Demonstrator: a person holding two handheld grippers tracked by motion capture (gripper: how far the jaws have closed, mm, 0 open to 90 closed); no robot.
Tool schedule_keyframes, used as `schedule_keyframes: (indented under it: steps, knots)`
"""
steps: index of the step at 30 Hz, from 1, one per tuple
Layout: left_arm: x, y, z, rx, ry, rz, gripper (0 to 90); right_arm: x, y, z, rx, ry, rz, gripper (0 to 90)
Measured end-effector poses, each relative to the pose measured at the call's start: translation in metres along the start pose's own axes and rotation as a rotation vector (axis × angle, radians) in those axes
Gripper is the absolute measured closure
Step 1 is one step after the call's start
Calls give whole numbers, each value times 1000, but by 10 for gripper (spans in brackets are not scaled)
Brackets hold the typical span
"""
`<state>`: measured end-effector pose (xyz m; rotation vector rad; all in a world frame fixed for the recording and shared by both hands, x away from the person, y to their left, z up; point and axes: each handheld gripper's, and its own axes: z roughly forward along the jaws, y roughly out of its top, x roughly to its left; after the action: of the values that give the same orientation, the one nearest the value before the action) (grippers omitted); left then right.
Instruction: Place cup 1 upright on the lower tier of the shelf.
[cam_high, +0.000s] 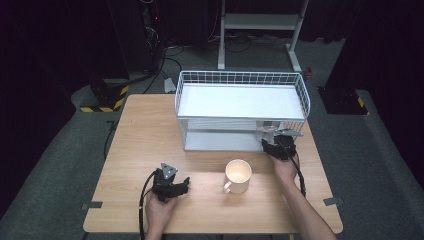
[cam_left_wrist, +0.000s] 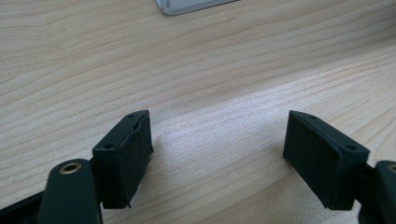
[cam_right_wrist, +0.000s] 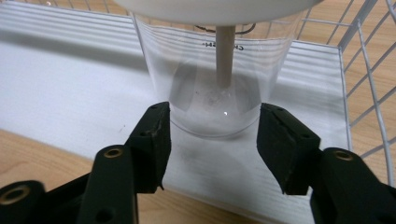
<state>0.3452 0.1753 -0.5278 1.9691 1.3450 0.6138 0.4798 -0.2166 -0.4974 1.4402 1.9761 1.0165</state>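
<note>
A clear plastic cup (cam_right_wrist: 205, 70) stands on the lower shelf of a white wire rack (cam_high: 240, 80), at the shelf's right end. A pale rod (cam_right_wrist: 225, 56) stands inside the cup. My right gripper (cam_right_wrist: 215, 114) reaches in under the upper shelf, and its black pads (cam_right_wrist: 156, 135) rest against both sides of the cup's base. In the high view the right gripper (cam_high: 274, 139) sits at the rack's front right corner. My left gripper (cam_high: 183, 186) lies low over the table's near left part, jaws apart. Between the jaws of the left gripper (cam_left_wrist: 219, 128) is just bare wood.
A cream mug (cam_high: 238, 176) stands on the wooden table (cam_high: 140, 145) in front of the rack, handle toward the near left. The rack's wire wall (cam_right_wrist: 369, 70) rises close to the cup's right. A corner of the rack's base (cam_left_wrist: 187, 5) lies ahead of the left gripper.
</note>
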Motion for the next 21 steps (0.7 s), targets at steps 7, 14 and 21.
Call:
schedule_keyframes:
  steps: [7,14,21]
  knots:
    - [0,0,0,0,0,-2,238,1,4,10,50,-4,29,462]
    - [0,0,0,1,0,1,238,2,7,14,50,-6,29,493]
    - [0,0,0,3,0,2,238,3,17,16,42,-6,46,519]
